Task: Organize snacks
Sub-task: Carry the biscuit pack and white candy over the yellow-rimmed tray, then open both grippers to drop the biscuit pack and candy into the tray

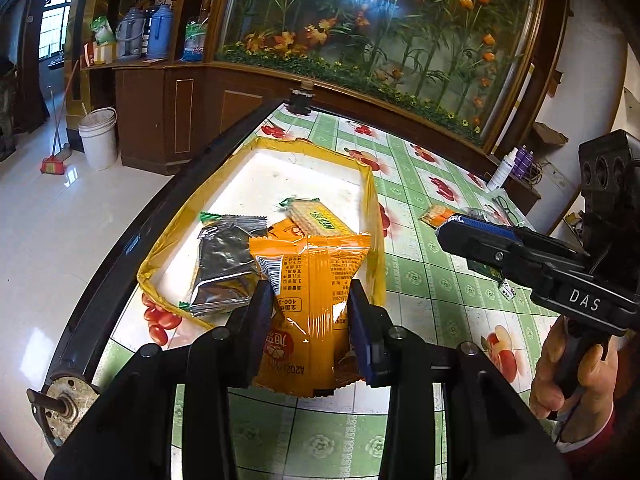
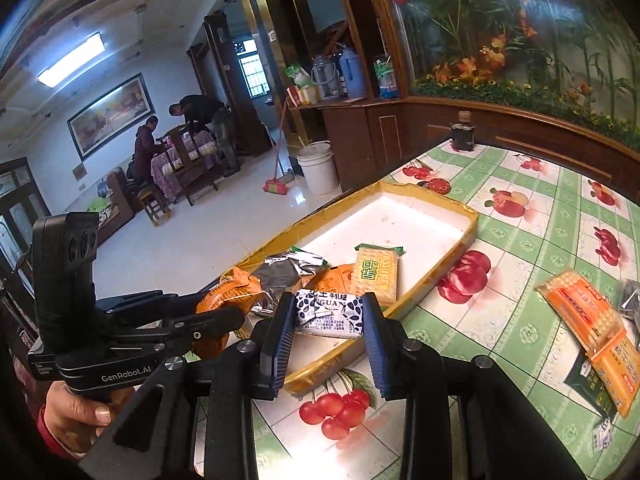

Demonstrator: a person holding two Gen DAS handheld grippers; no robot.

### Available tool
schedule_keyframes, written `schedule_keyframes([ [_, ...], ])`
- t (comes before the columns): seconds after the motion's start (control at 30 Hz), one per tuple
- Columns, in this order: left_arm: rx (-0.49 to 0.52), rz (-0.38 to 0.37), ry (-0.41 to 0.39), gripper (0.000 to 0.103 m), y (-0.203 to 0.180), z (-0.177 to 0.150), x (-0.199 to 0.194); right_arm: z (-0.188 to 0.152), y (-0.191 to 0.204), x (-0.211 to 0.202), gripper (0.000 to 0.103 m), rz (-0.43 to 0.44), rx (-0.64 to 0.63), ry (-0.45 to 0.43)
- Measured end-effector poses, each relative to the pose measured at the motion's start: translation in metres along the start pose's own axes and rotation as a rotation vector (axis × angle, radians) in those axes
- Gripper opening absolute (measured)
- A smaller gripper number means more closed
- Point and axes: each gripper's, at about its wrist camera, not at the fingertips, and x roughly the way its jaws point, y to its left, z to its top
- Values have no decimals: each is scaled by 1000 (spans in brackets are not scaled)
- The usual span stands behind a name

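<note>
My left gripper (image 1: 310, 308) is shut on an orange snack packet (image 1: 310, 280), held above the near end of the shallow tray (image 1: 256, 152), which is white inside with a yellow taped rim. A silver packet (image 1: 224, 264) and a green-and-cream cracker pack (image 1: 316, 216) lie in the tray. My right gripper (image 2: 328, 320) is shut on a small white-and-blue patterned candy pack (image 2: 330, 314), over the tray's (image 2: 474, 226) near rim. In the right wrist view the left gripper (image 2: 218, 314) shows with its orange packet (image 2: 230, 290). In the left wrist view the right gripper (image 1: 452, 234) shows at the right.
Loose orange cracker packs (image 2: 580, 312) and other snacks (image 2: 612, 372) lie on the green cherry-print tablecloth (image 2: 520, 272) to the right. A dark jar (image 2: 462, 132) stands at the table's far corner. A white bucket (image 1: 98, 136) and broom (image 1: 54, 164) are on the floor. Two people stand at a far table.
</note>
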Motion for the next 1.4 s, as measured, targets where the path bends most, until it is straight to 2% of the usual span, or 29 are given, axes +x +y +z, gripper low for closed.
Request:
schedule_keyframes([
  [0.57,-27,39,25,35,17,-2,8,10,7,34,34,80,37,31],
  [0.77,-31,81,68,35,25,-6,22,9,1,56,34,75,59,67],
  [0.87,-32,69,68,35,26,-1,21,12,1,63,34,61,49,73],
  [1.2,48,38,107,35,-7,5,41,17,-16,85,34,23,80,91],
  [1.4,66,56,127,37,-13,3,47,23,-22,97,35,20,88,106],
])
